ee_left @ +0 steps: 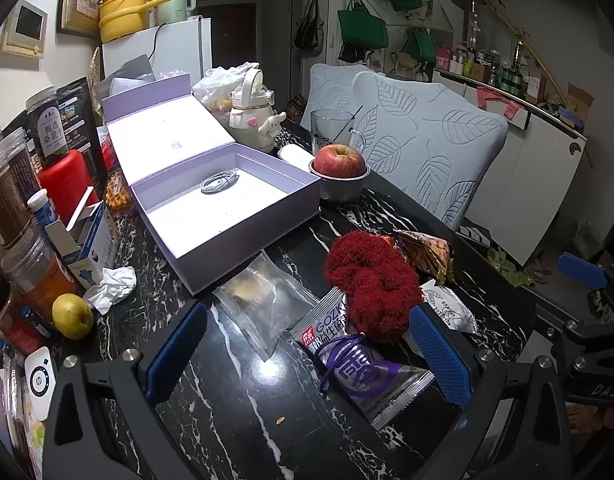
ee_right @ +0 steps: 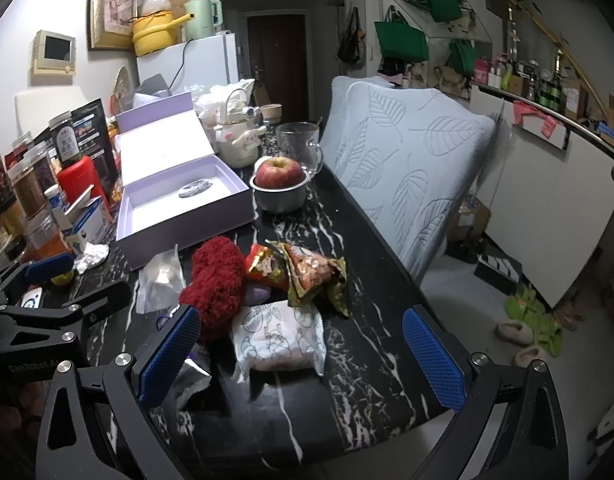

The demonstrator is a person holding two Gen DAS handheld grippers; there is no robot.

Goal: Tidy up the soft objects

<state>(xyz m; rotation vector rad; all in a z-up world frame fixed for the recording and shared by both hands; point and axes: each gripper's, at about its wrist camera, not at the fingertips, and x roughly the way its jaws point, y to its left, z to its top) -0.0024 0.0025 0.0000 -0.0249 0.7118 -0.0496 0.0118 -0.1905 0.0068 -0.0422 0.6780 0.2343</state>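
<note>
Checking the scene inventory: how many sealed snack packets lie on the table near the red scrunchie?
4: purple packet in front of the scrunchie, white packet beside it, red and gold packets behind it. More may be hidden.

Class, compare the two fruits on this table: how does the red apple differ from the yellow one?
The red apple sits in a small metal bowl; the yellow fruit lies directly on the table. The red one is beside the glass mug, the yellow one by the jars. Both are whole.
</note>
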